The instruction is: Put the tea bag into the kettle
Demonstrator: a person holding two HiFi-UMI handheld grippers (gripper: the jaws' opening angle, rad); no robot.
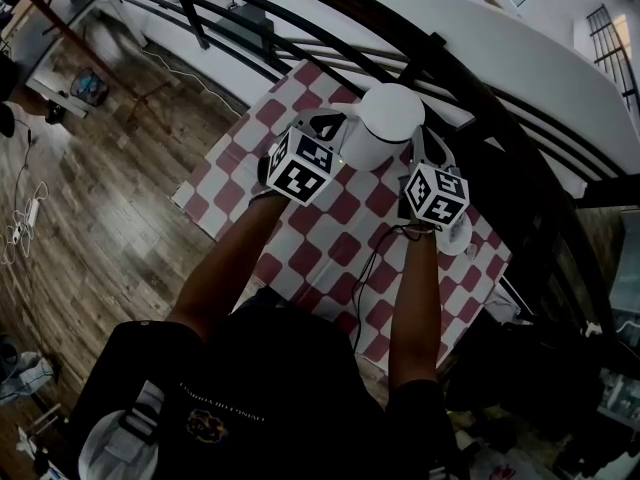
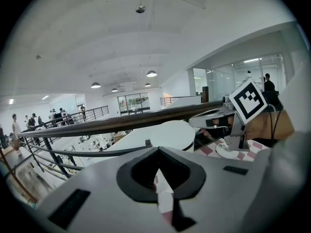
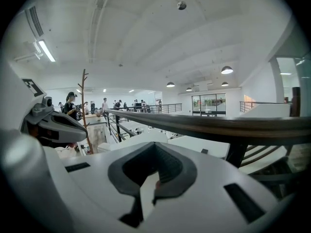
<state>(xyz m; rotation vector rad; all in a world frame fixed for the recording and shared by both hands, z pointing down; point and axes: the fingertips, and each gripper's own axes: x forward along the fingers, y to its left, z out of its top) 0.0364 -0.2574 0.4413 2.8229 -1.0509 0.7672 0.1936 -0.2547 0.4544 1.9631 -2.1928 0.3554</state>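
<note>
The tea bag is not showing plainly in any view: nothing paper-like is lying on the visible cloth, and the pale sliver showing low in each gripper's slit is looking more like the surface below than a bag, though I cannot tell for sure. The kettle (image 1: 392, 118), white and round, is standing on the checkered cloth (image 1: 330, 258) near the table's far edge with its lid (image 2: 172, 135) on. The left gripper (image 1: 326, 125) is hovering just beside the kettle's left flank, jaws clenched with nothing between their tips. The right gripper (image 1: 432, 150) is sitting low at the kettle's right, also clenched on nothing, above a small white disc (image 1: 458, 240) from which a dark cable (image 1: 368, 278) is trailing toward the person. By my reading the task is hardly under way, since the lid is blocking the opening. To do this step well, one gripper should be parting its jaws before closing in, taking the lid by its centre and lifting it straight up, while the other is bracing the body so it is not sliding toward the dark railing (image 3: 218, 125) behind. Snagging the cable is the risk to be watching.
</note>
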